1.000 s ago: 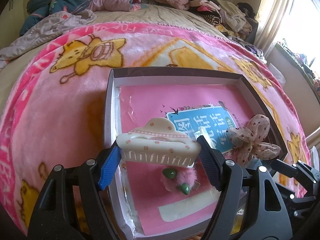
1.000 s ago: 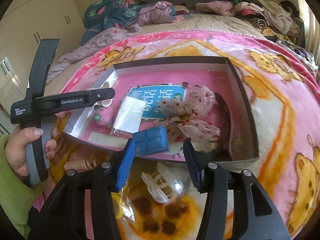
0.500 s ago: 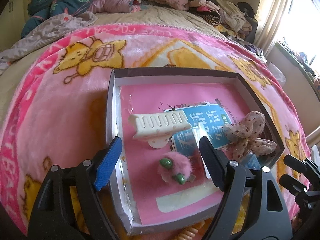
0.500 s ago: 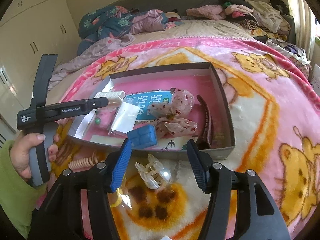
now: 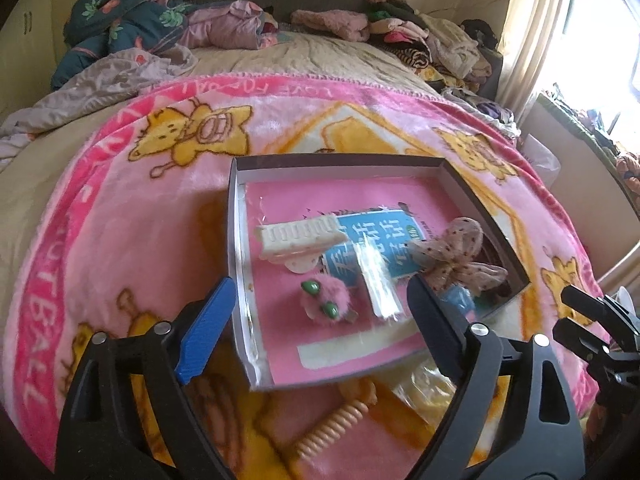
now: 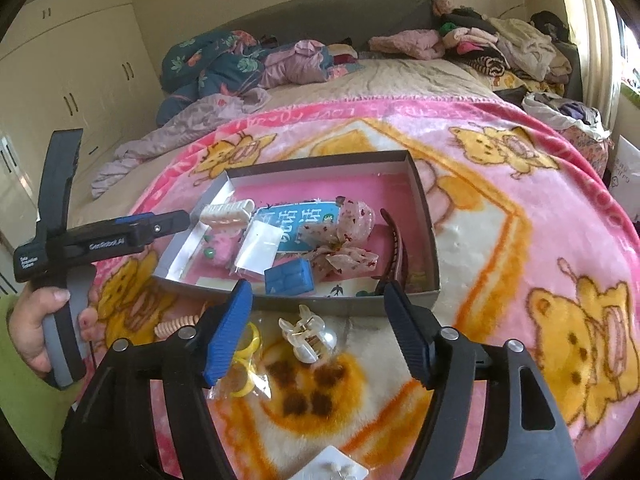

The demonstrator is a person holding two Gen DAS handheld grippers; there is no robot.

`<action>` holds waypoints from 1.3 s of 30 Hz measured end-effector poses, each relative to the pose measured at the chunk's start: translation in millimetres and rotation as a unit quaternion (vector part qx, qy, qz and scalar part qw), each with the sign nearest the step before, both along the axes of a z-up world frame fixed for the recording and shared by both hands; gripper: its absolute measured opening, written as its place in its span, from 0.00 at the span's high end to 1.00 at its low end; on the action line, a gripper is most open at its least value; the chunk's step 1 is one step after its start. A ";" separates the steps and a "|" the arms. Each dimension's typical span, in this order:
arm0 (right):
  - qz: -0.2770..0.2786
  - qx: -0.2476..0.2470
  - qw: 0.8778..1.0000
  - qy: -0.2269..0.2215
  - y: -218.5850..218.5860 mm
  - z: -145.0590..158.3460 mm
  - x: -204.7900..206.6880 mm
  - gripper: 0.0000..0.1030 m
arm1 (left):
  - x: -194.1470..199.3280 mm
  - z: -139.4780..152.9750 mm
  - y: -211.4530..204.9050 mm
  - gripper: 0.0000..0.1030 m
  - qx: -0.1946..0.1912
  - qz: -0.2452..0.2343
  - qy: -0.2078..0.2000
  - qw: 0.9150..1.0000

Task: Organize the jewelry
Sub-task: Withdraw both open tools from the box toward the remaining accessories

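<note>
Both grippers, left gripper (image 5: 320, 312) and right gripper (image 6: 316, 326), were opening with nothing between the fingers, just short of the box's (image 6: 424, 216) near edge.

pink bear-print blanket (image 6: 520, 208), cream dotted claw clip (image 5: 298, 238)

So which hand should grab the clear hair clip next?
Probably the right hand-held gripper: its opening jaws are empty, and the clear hair clip lies on the blanket just below them.

white card (image 6: 334, 467) cut off by bottom edge, coil hair tie (image 5: 330, 426) blurred, blue box (image 5: 460, 300) half hidden behind finger
</note>
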State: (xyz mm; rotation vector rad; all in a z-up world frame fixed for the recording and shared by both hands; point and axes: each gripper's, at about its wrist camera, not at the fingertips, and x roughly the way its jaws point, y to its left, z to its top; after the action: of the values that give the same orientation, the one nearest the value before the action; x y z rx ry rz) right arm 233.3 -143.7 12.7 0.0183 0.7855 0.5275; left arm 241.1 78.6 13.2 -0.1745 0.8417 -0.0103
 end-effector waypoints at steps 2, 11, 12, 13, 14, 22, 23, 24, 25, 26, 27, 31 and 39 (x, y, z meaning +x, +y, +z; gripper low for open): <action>-0.002 0.001 1.000 -0.004 -2.6 3.5 -5.1 0.30 | -6.7 3.3 -2.3 0.21 0.002 0.000 -0.004 1.000; -0.008 0.004 1.000 -0.018 -14.1 15.7 -25.8 0.24 | -38.4 15.6 -4.4 0.12 -0.002 0.013 -0.018 1.000; -0.009 0.004 1.000 -0.020 -15.1 17.0 -27.8 0.23 | -42.9 17.4 -4.4 0.12 -0.003 0.014 -0.021 1.000; -0.010 0.004 1.000 -0.022 -16.7 18.3 -30.3 0.23 | -46.1 18.9 -4.6 0.12 -0.003 0.015 -0.022 1.000; -0.010 0.004 1.000 -0.024 -18.2 19.5 -32.8 0.23 | -48.9 20.3 -5.1 0.11 -0.003 0.016 -0.024 1.000; -0.009 0.001 0.999 -0.032 -24.6 24.0 -49.7 0.21 | -71.1 26.8 -8.3 0.10 -0.006 0.018 -0.032 0.999; -0.008 0.000 0.999 -0.032 -24.6 24.1 -51.6 0.21 | -73.1 26.9 -8.9 0.10 -0.007 0.018 -0.033 0.999; -0.008 -0.001 0.999 -0.033 -25.1 24.1 -53.1 0.21 | -75.6 27.2 -9.9 0.10 -0.008 0.017 -0.033 0.999; -0.008 0.000 0.999 -0.033 -25.9 24.1 -55.2 0.21 | -77.9 27.3 -11.2 0.10 -0.008 0.015 -0.033 0.999; -0.007 0.000 0.999 -0.033 -26.4 23.9 -57.4 0.21 | -79.6 27.4 -12.4 0.10 -0.009 0.015 -0.033 0.999; -0.007 -0.001 0.999 -0.032 -26.7 23.7 -59.5 0.21 | -82.6 27.7 -14.2 0.10 -0.009 0.014 -0.035 0.999; -0.005 -0.004 0.999 -0.032 -28.6 21.3 -67.3 0.21 | -91.6 26.9 -19.3 0.10 -0.007 0.011 -0.038 0.999; -0.004 -0.006 1.000 -0.027 -34.3 14.9 -79.8 0.21 | -108.9 19.4 -26.3 0.10 -0.009 0.011 -0.038 0.999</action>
State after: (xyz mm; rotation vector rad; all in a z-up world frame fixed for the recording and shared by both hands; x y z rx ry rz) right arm 153.5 -177.9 27.5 -0.0043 0.7349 0.5143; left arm 132.2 52.3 32.7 -0.1993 0.7633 -0.0030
